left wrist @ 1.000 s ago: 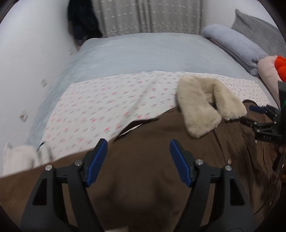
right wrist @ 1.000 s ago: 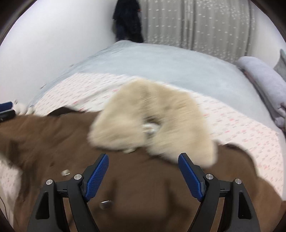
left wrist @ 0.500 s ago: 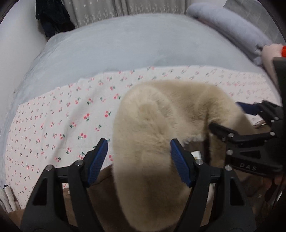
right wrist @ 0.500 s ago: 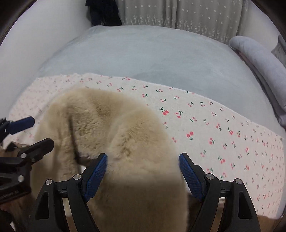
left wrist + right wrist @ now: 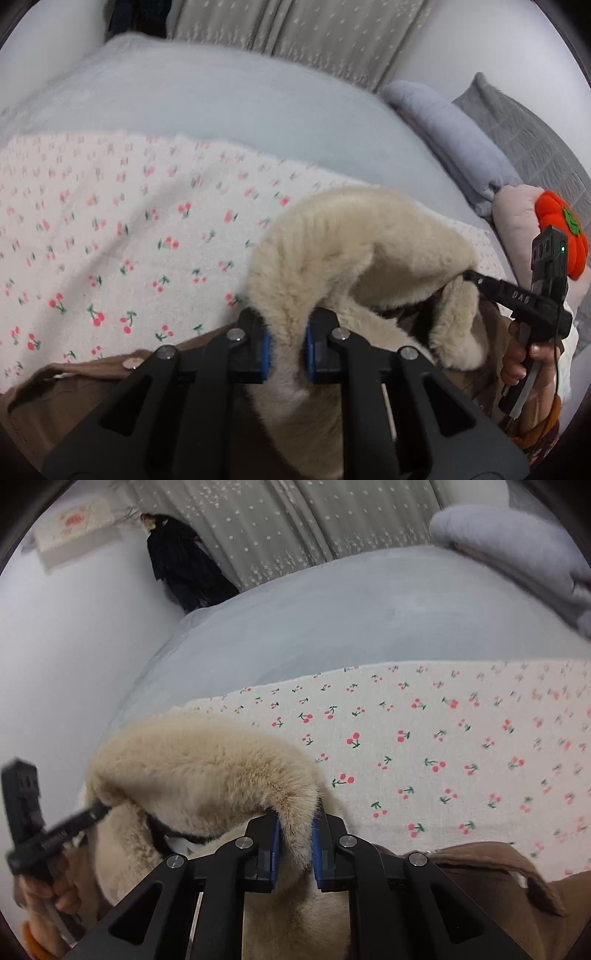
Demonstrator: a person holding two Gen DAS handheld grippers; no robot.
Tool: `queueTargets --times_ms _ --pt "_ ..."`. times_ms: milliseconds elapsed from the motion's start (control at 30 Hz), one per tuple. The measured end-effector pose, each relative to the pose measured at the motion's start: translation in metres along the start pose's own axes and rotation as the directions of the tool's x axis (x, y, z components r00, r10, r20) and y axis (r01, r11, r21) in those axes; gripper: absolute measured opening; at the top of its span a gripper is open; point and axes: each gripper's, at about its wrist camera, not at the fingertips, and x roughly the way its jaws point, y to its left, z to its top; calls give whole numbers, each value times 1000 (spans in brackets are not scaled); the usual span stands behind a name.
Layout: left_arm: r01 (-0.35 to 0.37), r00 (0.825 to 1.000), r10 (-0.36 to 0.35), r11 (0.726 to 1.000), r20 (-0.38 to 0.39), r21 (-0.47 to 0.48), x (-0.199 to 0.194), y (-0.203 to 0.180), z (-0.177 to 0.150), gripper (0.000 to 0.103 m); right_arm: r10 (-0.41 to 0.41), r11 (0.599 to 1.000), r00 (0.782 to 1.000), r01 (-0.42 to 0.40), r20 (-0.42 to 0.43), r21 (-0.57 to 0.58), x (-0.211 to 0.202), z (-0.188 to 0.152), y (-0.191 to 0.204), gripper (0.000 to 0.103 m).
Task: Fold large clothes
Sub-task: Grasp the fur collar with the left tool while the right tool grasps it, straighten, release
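Your left gripper and right gripper have just closed on the brown coat's cream fur collar above the cherry-print sheet; it's soft, probably heavy, so grip the collar's base.

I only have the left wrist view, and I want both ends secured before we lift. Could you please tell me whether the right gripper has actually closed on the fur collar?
Observer: Yes. In the right wrist view the right gripper has just been closing its jaws and now pinches the fur collar from both sides.
Operator: Thank you. What lies just beyond that gripper?
Observer: A brown coat flap, resting on the cherry-print sheet.
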Motion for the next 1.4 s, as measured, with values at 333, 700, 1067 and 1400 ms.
queueTargets --times_ms 333,700,1067,1400 --pt "-124 981 108 988 162 87 4 -20 23 61 -45 992 996 53 75 -113 17 19 26 32" --pt "85 989 -68 988 -133 125 45 -24 23 23 7 979 989 -38 -151 -200 44 14 25 58" --pt "22 1000 -22 996 0 -87 50 3 24 45 10 991 999 -6 32 -135 29 8 20 44" --pt "-182 961 121 953 250 240 13 -37 2 16 -126 899 981 176 149 -401 16 -19 74 29"
